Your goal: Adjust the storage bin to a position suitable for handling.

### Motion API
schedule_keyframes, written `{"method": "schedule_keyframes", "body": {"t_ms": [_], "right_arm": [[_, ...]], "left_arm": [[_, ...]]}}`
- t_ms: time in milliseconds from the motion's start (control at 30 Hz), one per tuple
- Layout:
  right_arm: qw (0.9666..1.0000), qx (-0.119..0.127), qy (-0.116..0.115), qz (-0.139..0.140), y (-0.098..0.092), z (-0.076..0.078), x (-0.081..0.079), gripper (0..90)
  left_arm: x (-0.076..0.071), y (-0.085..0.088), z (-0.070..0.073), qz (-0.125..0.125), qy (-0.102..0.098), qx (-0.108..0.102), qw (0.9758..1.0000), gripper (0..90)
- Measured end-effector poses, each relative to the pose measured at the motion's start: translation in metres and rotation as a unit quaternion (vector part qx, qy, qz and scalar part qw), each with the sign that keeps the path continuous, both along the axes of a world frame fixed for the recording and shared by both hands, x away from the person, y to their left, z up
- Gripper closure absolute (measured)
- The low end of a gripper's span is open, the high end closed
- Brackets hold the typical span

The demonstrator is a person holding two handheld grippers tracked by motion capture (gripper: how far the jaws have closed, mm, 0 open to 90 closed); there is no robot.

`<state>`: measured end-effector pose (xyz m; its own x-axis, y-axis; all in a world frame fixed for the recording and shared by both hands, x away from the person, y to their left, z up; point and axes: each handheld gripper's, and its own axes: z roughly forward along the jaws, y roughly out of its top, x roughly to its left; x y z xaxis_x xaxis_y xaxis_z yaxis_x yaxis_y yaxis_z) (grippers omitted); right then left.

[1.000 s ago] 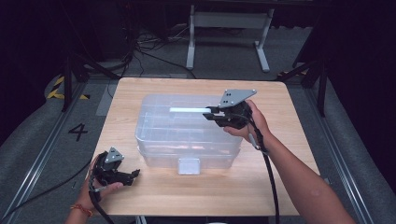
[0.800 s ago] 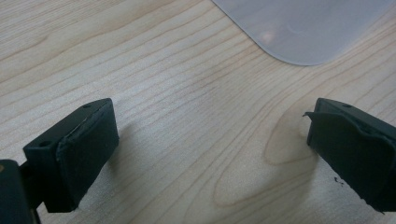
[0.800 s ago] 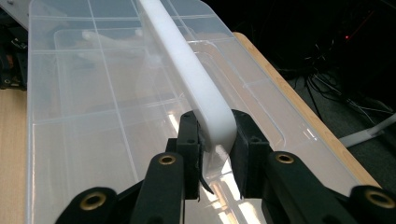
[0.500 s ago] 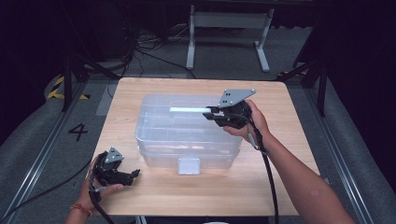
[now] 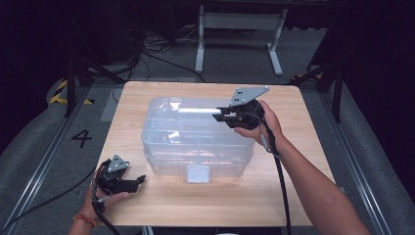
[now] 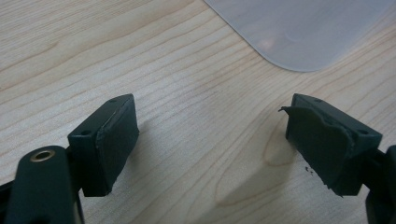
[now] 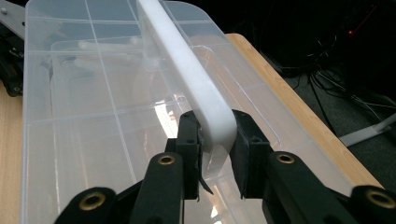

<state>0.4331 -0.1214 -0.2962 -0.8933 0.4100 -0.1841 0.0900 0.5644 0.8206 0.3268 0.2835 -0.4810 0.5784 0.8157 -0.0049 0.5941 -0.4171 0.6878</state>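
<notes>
A clear plastic compartment box (image 5: 195,142) lies in the middle of the wooden table (image 5: 303,196), with a white handle (image 5: 195,110) along its top. My right gripper (image 5: 218,117) is at the box's right end, shut on the end of that handle. In the right gripper view both pads of the right gripper (image 7: 215,149) squeeze the white handle (image 7: 187,70) above the box (image 7: 93,116). My left gripper (image 5: 139,180) rests low by the table's front left corner. Its jaws have just been closing a little, and the left gripper (image 6: 212,140) is open over bare wood, with a box corner (image 6: 299,32) beyond.
A pale latch (image 5: 198,173) sits on the box's front wall. Behind the table stands a metal frame (image 5: 240,29) among floor cables. A painted 4 (image 5: 81,138) marks the floor at the left.
</notes>
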Motion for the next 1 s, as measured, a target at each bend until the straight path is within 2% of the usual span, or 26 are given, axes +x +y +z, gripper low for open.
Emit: {"method": "schedule_keyframes", "body": {"t_ms": [200, 300, 367, 433, 500, 567, 600, 700, 833, 900, 967, 1000], "right_arm": [[1.0000, -0.002, 0.001, -0.004, 0.001, 0.003, 0.002, 74.5], [1.0000, -0.005, -0.001, -0.005, 0.002, 0.005, 0.004, 74.3], [0.9999, -0.006, 0.000, -0.008, 0.002, 0.006, 0.004, 74.2], [0.9999, -0.009, 0.001, -0.010, 0.003, 0.007, 0.005, 74.1], [0.9998, -0.010, 0.004, -0.015, 0.004, 0.009, 0.006, 74.0], [0.9998, -0.013, 0.004, -0.015, 0.004, 0.010, 0.007, 73.9], [0.9998, -0.012, 0.007, -0.017, 0.004, 0.011, 0.008, 73.9], [0.9997, -0.014, 0.010, -0.018, 0.004, 0.012, 0.009, 73.8], [0.9997, -0.015, 0.012, -0.018, 0.004, 0.013, 0.010, 73.8], [0.9997, -0.014, 0.012, -0.017, 0.004, 0.013, 0.010, 73.8], [0.9997, -0.014, 0.012, -0.018, 0.004, 0.014, 0.011, 73.7], [0.9997, -0.014, 0.012, -0.018, 0.004, 0.014, 0.011, 73.7]], "left_arm": [[0.000, -0.002, 0.002, -0.005, 0.000, 0.002, 1.0000, 27.2], [-0.001, -0.004, 0.008, -0.007, -0.010, 0.008, 0.9999, 32.4], [-0.002, -0.004, 0.014, -0.008, -0.024, -0.008, 0.9996, 39.6], [-0.003, -0.004, 0.022, -0.012, -0.035, -0.021, 0.9991, 41.6], [-0.005, -0.004, 0.029, -0.015, -0.044, -0.035, 0.9983, 46.4], [-0.007, -0.003, 0.038, -0.026, -0.059, -0.041, 0.9971, 53.1], [-0.008, -0.003, 0.040, -0.030, -0.059, -0.044, 0.9968, 57.6], [-0.012, -0.008, 0.055, -0.046, -0.078, -0.054, 0.9945, 64.4], [-0.013, -0.014, 0.065, -0.056, -0.087, -0.060, 0.9928, 68.5], [-0.014, -0.020, 0.073, -0.075, -0.097, -0.060, 0.9906, 70.1], [-0.014, -0.024, 0.076, -0.081, -0.102, -0.057, 0.9898, 70.7], [-0.015, -0.026, 0.077, -0.082, -0.102, -0.062, 0.9895, 71.0]]}}
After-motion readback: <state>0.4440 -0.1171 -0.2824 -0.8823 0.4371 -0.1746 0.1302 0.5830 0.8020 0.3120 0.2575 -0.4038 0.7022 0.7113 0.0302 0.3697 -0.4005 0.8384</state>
